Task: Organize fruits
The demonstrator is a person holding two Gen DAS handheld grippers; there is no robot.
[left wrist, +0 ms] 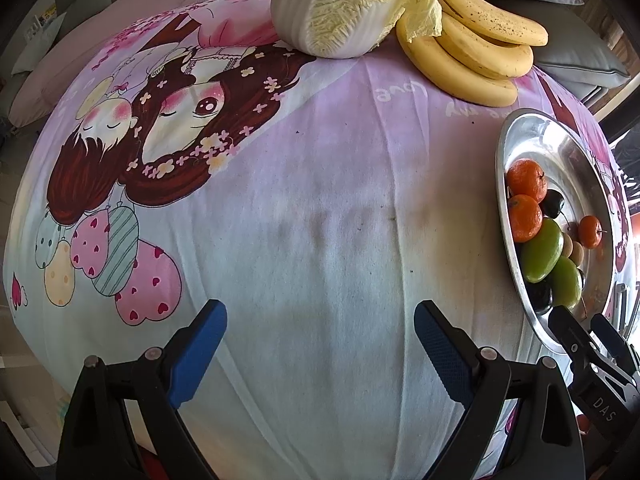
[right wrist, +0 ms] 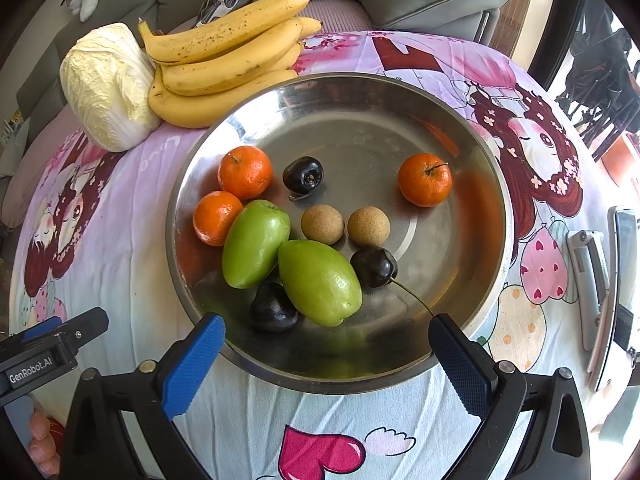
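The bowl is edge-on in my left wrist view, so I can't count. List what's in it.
Observer: Three oranges, two green fruits, two tan balls and three dark fruits in the bowl.
Operator: Give me the right hand-held gripper's state.
Observer: The right hand-held gripper is open and empty, over the bowl's near rim.
Operator: Report what's right of the bowl.
Observer: A silver object lies on the cloth.

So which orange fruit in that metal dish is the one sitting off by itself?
Find the round metal dish on the cartoon-print cloth, in front of the bananas. Two mandarins touch at its left side beside a green fruit. The lone mandarin sits apart on the right, on bare metal, with a thin stem.
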